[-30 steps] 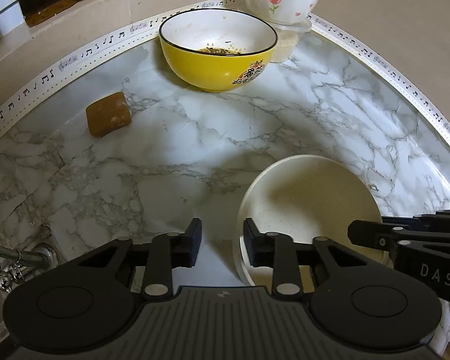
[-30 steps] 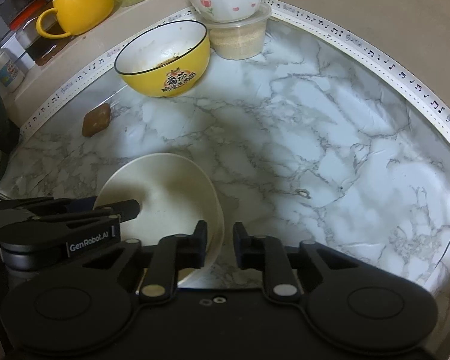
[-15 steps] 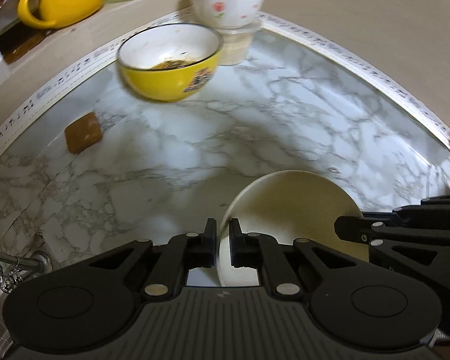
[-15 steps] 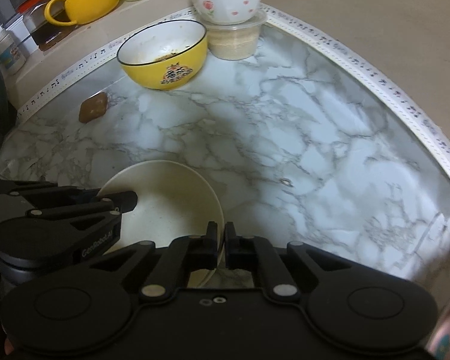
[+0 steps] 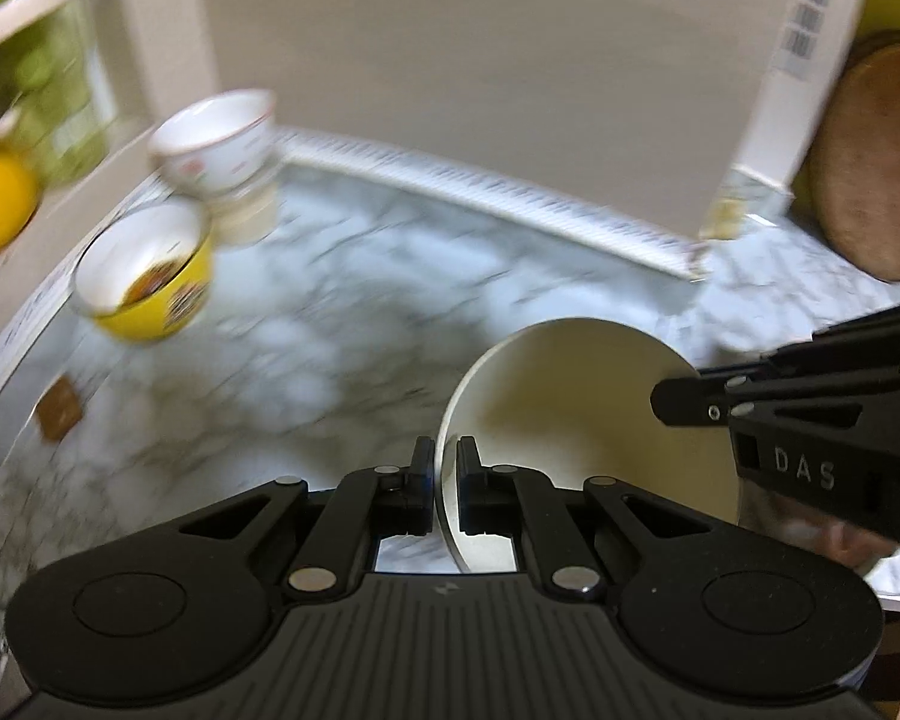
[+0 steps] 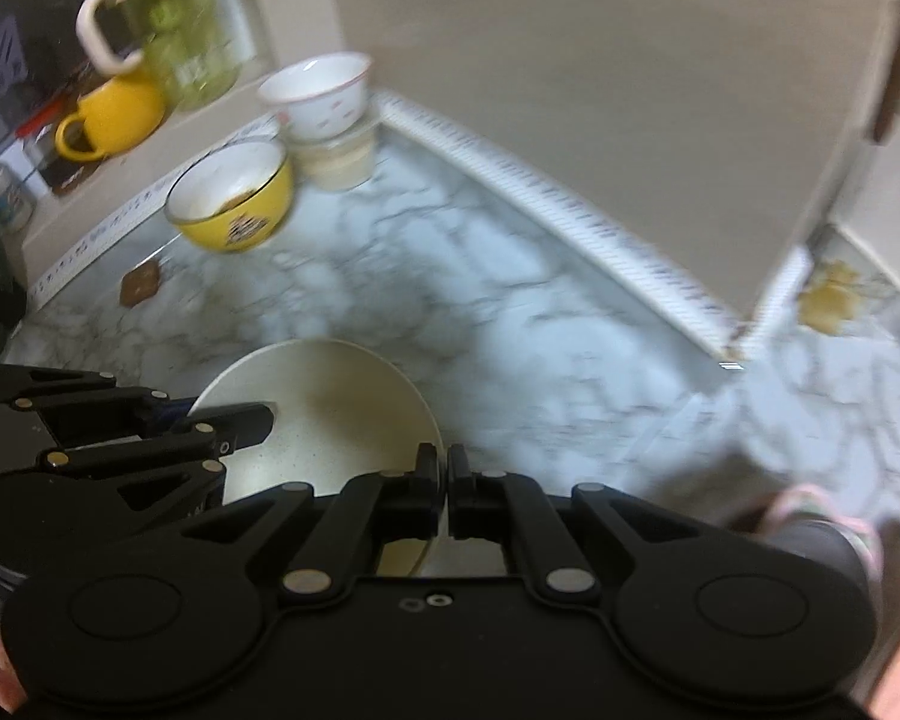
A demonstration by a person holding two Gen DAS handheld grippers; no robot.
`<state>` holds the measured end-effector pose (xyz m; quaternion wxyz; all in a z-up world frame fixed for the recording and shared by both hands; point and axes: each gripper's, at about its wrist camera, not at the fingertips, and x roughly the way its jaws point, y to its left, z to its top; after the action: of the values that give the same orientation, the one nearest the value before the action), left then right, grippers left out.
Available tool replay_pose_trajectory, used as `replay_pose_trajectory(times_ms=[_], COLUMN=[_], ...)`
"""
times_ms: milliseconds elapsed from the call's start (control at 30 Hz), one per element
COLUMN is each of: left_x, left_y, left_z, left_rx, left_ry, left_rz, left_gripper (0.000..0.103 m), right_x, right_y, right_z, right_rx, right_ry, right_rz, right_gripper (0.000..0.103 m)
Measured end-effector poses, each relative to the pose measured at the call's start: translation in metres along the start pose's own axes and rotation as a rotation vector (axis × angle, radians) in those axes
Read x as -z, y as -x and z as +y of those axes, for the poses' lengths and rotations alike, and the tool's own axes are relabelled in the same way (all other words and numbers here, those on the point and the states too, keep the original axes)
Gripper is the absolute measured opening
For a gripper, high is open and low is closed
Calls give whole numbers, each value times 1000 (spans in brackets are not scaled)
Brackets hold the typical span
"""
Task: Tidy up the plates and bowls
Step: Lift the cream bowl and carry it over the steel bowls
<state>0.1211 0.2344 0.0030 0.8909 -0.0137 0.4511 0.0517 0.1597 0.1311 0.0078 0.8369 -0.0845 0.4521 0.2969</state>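
Observation:
A cream bowl (image 5: pixel 576 414) is held between both grippers above the marble counter. My left gripper (image 5: pixel 445 471) is shut on its left rim. My right gripper (image 6: pixel 447 480) is shut on its right rim; the bowl also shows in the right wrist view (image 6: pixel 324 414). A yellow bowl with food residue (image 5: pixel 150 276) stands at the back left, also in the right wrist view (image 6: pixel 234 198). A white flowered bowl (image 5: pixel 216 141) sits on a plastic tub behind it, also in the right wrist view (image 6: pixel 318 96).
A brown block (image 5: pixel 60 417) lies on the marble counter (image 5: pixel 330 312) at left. A yellow mug (image 6: pixel 111 117) and a green jar (image 6: pixel 180 30) stand on the back ledge. A beige wall corner (image 5: pixel 720 120) juts out at right; a round wooden board (image 5: pixel 870 162) leans beyond it.
Both grippers stay shut on the cream bowl's rims and have lifted it and swung right. The view is now motion-blurred and shows the wall corner and wooden board.

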Motion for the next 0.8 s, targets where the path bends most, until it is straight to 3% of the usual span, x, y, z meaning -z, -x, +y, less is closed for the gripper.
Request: replay_pose_trajectory(times_ms=[400,800], left_x=[-35,-36], left_y=[12,-33], left_z=[-123,-206], left_rx=[63,98], left_ry=[-207,-337], left_rz=[-52,20], left_gripper=[6,6], right_x=[25,74], right_y=[73,74], right_z=[-107,-188], right_rx=[68,132], right_ry=[-119,-269], right_rz=[-107,-76], right_gripper=[4,4])
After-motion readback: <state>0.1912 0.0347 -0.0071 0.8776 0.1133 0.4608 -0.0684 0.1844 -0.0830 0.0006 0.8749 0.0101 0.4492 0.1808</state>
